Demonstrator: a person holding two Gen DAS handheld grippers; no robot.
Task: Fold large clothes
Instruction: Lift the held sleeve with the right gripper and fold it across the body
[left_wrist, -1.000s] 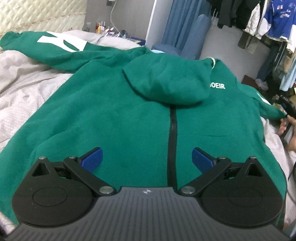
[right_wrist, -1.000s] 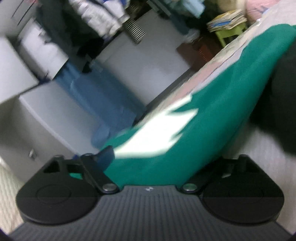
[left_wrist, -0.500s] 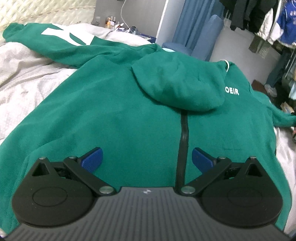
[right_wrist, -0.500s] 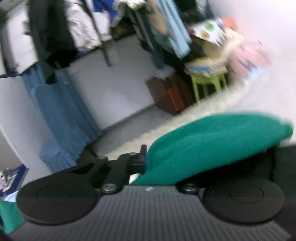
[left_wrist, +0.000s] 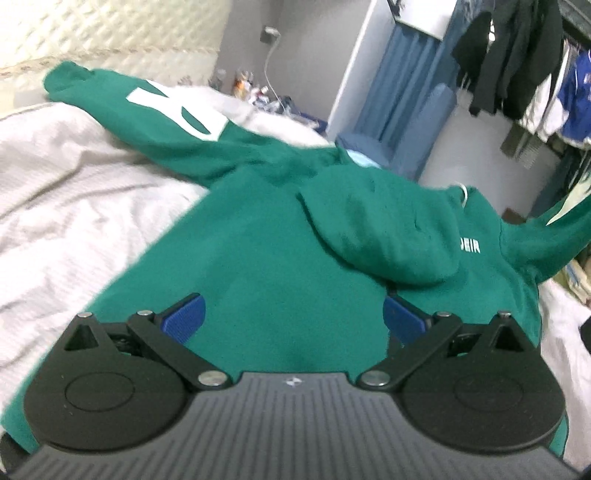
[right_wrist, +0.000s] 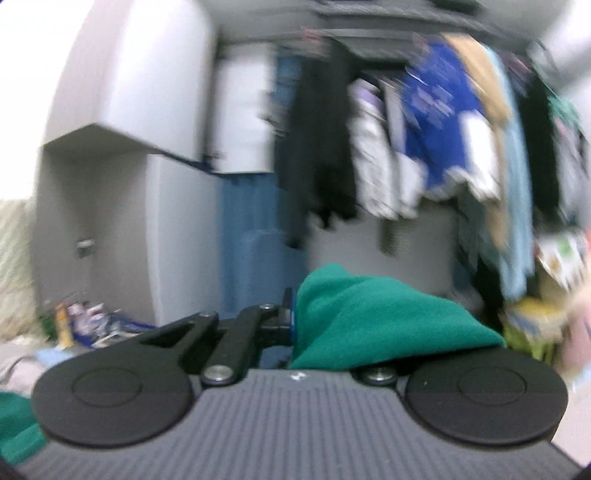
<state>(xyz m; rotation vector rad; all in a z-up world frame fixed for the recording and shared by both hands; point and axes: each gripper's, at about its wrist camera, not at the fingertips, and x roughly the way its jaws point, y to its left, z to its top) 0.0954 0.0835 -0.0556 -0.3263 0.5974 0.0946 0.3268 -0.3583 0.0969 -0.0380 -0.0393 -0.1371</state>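
Note:
A green zip hoodie (left_wrist: 266, 251) lies front-up on the bed, hood (left_wrist: 380, 229) folded down over the chest. Its left sleeve (left_wrist: 155, 118), with white print, stretches to the far left. Its right sleeve (left_wrist: 554, 229) rises off the bed at the right edge. My left gripper (left_wrist: 293, 317) is open and empty just above the hoodie's lower body. My right gripper (right_wrist: 295, 321) is shut on the green sleeve (right_wrist: 369, 321), which drapes over its right finger and hides it; the view is blurred.
A light grey quilt (left_wrist: 74, 206) covers the bed. A padded headboard (left_wrist: 110, 33) is at the far left. A blue curtain (left_wrist: 399, 85) and a rack of hanging clothes (right_wrist: 424, 122) stand beyond the bed. Small items clutter a bedside surface (left_wrist: 255, 88).
My right gripper has lifted the right sleeve up off the bed and swung to face the clothes rack. My left gripper has shifted slightly left over the hoodie, still open.

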